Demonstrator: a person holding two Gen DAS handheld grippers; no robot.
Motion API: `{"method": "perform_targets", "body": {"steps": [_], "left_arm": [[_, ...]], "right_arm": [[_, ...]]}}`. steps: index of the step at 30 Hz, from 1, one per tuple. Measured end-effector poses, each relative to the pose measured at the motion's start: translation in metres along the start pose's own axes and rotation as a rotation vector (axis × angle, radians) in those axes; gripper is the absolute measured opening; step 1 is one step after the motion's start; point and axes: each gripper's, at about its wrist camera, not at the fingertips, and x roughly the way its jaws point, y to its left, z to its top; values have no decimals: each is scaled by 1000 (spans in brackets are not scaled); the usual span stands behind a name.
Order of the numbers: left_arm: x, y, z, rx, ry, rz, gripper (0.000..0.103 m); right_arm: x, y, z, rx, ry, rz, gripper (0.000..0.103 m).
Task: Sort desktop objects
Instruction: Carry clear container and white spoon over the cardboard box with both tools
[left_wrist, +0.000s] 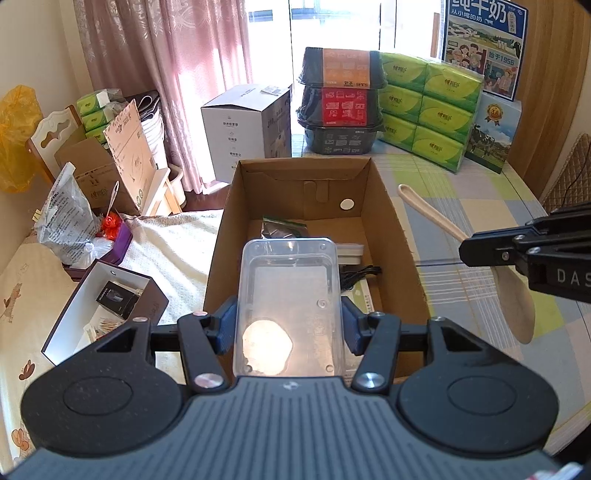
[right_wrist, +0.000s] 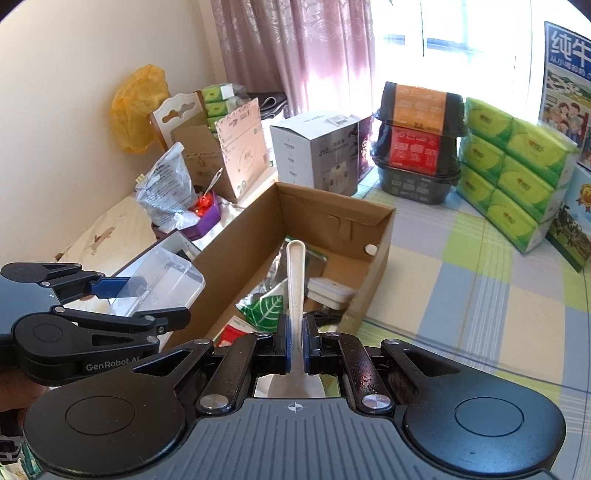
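My left gripper (left_wrist: 289, 326) is clamped on a clear plastic box (left_wrist: 288, 302), its blue pads pressed against the two long sides. The box is rectangular with rounded corners, see-through, and a pale round patch shows through near its close end. I hold it above the near end of the open cardboard box (left_wrist: 393, 218), which stands at the left edge of the checked tablecloth (left_wrist: 480, 206). My right gripper (right_wrist: 294, 341) is shut on a cream plastic spoon (right_wrist: 295, 280), gripped at the neck, with the long flat handle pointing forward over the cardboard box and the broad bowl behind the pads. Inside the cardboard box lie a leaf-print packet (right_wrist: 266, 310) and a white adapter (right_wrist: 330, 291).
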Motion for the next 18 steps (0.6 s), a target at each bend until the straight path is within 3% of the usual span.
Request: {"method": "perform_targets", "body": {"steps": [18], "left_arm": [[26, 16, 13, 14, 31, -31, 51]], "right_arm": [[39, 10, 12, 2, 43, 1, 3]]}}
